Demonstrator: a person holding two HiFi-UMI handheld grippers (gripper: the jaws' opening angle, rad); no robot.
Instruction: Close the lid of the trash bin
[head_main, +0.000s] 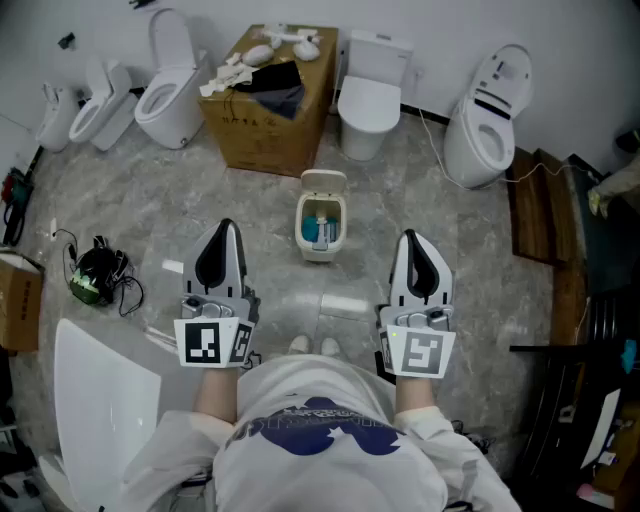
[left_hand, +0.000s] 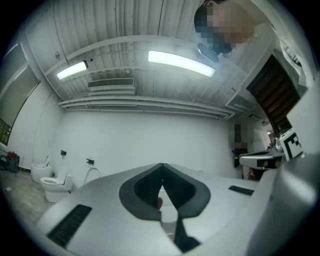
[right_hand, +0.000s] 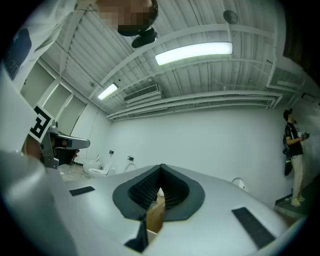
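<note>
A small cream trash bin (head_main: 321, 226) stands on the floor ahead of me, its lid (head_main: 324, 182) tipped up and back, blue and white rubbish showing inside. My left gripper (head_main: 224, 228) is held to the bin's left and nearer to me, jaws shut with nothing between them. My right gripper (head_main: 408, 240) is to the bin's right, also shut and empty. Both are well apart from the bin. In the left gripper view the gripper (left_hand: 161, 167) points slightly upward at a white wall; in the right gripper view the gripper (right_hand: 161, 170) does the same. The bin is hidden in both gripper views.
A cardboard box (head_main: 267, 100) with white parts stands behind the bin. Toilets (head_main: 370, 95) line the back wall, with another (head_main: 490, 115) at right and more (head_main: 170, 85) at left. Cables and a green device (head_main: 95, 275) lie left. A white panel (head_main: 100, 400) is near left. A person (right_hand: 291, 160) stands far right.
</note>
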